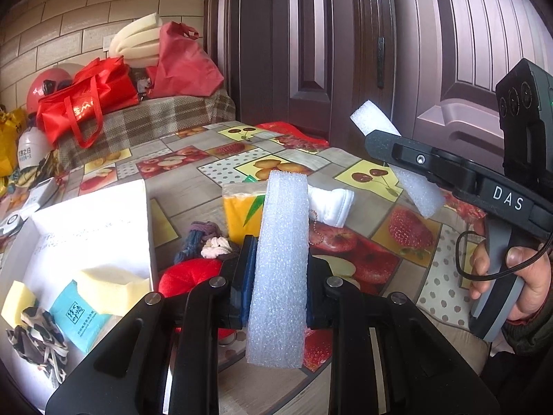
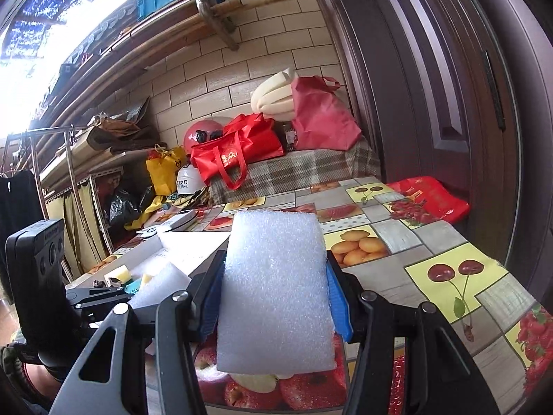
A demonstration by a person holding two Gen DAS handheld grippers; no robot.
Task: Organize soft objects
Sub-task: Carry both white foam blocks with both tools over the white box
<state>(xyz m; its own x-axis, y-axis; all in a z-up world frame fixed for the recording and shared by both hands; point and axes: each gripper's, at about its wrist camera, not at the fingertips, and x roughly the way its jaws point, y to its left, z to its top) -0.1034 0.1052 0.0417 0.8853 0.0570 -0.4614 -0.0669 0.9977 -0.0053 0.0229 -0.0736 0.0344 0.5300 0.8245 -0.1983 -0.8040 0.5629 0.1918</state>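
My left gripper (image 1: 276, 269) is shut on a white foam block (image 1: 280, 269) held upright above the fruit-print table (image 1: 193, 186). My right gripper (image 2: 273, 287) is shut on a second white foam slab (image 2: 276, 290); it shows at the right of the left wrist view (image 1: 401, 159), raised over the table. A white open box (image 1: 93, 238) at the left holds yellow sponges (image 1: 110, 287), a blue tissue pack (image 1: 77, 314) and a black-and-white cloth (image 1: 38, 339). Beside it lie a red plush (image 1: 190, 276), a knitted item (image 1: 204, 238), a yellow tissue pack (image 1: 242, 214) and a white cloth (image 1: 331, 204).
Red bags (image 1: 90, 100), rolled foam (image 1: 138, 41) and a red helmet (image 1: 45, 86) sit on a plaid-covered bench behind the table. A dark door (image 1: 345, 52) stands at the back right. A red packet (image 2: 428, 197) lies at the table's far corner. Shelves (image 2: 86, 159) stand at the left.
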